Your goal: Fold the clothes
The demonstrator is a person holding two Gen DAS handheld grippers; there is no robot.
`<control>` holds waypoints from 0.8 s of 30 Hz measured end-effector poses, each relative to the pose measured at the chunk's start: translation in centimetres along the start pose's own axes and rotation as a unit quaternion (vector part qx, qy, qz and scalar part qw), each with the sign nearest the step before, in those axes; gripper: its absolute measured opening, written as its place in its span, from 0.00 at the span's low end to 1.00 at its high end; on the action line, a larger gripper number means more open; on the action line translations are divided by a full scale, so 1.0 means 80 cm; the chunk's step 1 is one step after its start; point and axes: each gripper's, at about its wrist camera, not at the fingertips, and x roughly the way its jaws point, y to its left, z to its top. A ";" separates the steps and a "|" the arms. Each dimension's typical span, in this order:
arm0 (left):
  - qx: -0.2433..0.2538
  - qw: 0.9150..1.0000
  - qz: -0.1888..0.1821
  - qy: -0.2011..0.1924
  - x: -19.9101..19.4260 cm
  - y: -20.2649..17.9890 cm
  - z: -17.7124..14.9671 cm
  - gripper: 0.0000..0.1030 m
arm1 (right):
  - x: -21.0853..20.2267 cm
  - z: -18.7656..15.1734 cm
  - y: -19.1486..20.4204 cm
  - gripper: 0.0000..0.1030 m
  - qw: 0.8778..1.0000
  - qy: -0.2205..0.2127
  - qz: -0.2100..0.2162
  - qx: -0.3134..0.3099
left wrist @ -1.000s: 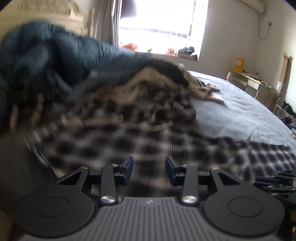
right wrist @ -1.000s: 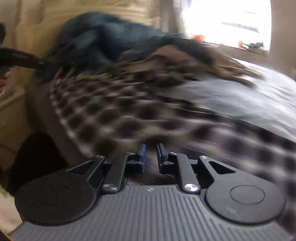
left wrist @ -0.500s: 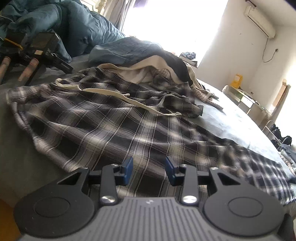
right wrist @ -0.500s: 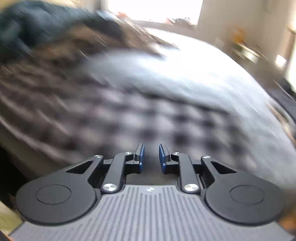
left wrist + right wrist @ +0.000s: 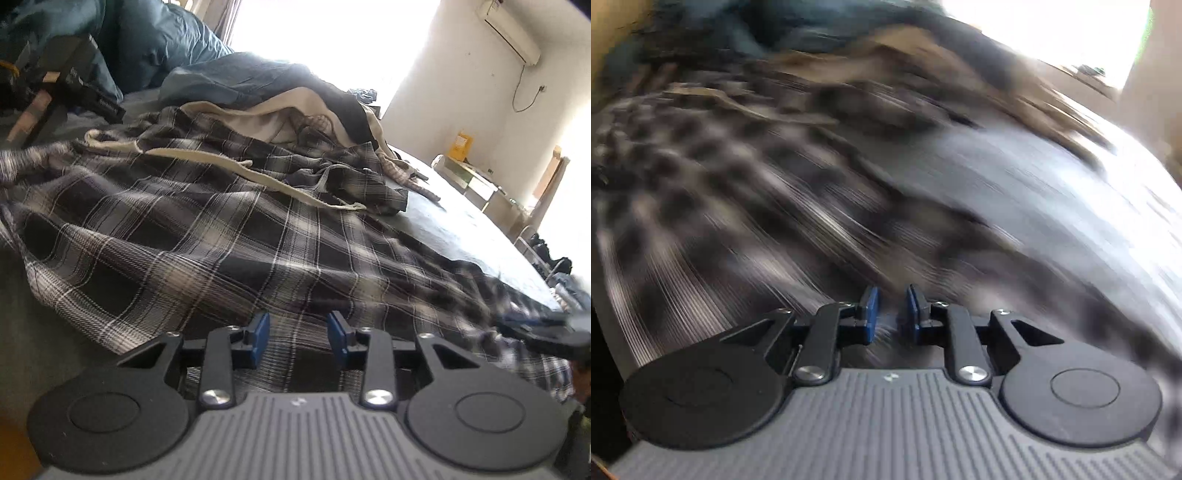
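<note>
Two grippers, left gripper (image 5: 298, 334) and right gripper (image 5: 889, 314), hover with fingers parted and empty over the plaid shirt (image 5: 229, 236) spread across the frame's middle on the bed (image 5: 461, 229), seemingly flattened for folding.

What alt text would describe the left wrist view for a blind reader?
The open left gripper hovers over a dark plaid shirt spread on a grey-blue bed. Behind it lies a heap of clothes and a bright window.
</note>
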 end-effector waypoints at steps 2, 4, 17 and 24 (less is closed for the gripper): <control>-0.006 1.000 -0.006 0.002 -0.002 0.008 0.002 0.35 | -0.025 -0.033 -0.049 0.17 0.996 0.031 -0.067 0.041; -0.008 1.000 -0.005 0.003 -0.005 0.012 0.004 0.35 | -0.039 -0.042 -0.079 0.18 0.989 0.048 -0.112 0.086; 0.029 0.997 0.067 -0.008 -0.013 -0.008 0.011 0.36 | 0.005 -0.010 -0.105 0.18 0.994 -0.006 -0.041 0.100; 0.044 0.998 0.048 -0.010 -0.003 -0.045 0.033 0.36 | -0.059 -0.039 -0.210 0.21 0.976 -0.043 -0.080 0.197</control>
